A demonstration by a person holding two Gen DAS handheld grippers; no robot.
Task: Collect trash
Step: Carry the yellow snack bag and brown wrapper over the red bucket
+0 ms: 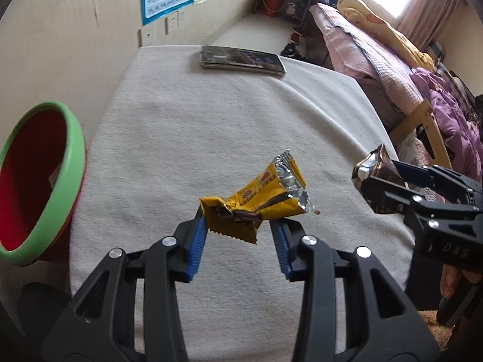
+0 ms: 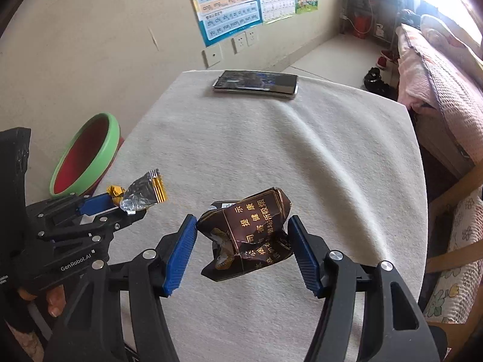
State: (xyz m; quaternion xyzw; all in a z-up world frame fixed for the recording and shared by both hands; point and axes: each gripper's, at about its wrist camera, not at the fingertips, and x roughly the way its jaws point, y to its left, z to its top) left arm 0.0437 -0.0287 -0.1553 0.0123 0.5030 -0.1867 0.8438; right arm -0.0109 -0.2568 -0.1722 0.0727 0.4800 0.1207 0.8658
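1. A cloth-covered table (image 2: pixel 302 166) spreads beneath and ahead of both grippers; nothing is left on it but a phone (image 2: pixel 256 85) lying flat at the far edge, well beyond the fingertips.

2. A red bin (image 1: pixel 42 181) with a green rim stands off the table's left edge, to the left of the left gripper (image 1: pixel 240 229) and farther left again from the right gripper (image 2: pixel 243 236). Its mouth tilts toward the camera; a small pale scrap seems to lie inside, too small to identify.

3. The right gripper is clamped on a crumpled brown pack (image 2: pixel 247 235), held clear of the cloth between both pads.

4. The left gripper is clenched on a yellow wrapper (image 1: pixel 256 202), pinched at its folded lower end, the torn foil mouth pointing up and away from the fingers.

5. A crumb (image 1: pixel 317 211) hangs just beside the wrapper's open end, in mid-air above the cloth.

6. Likely risks: more crumbs could spill onto the table if the wrapper tips on its way to the bin. The thin foil could slide out of its narrow pinch. The two grippers, near each other, could collide if both swing left toward the one bin mouth together. The crushed pack could catch on the rim and drop outside.
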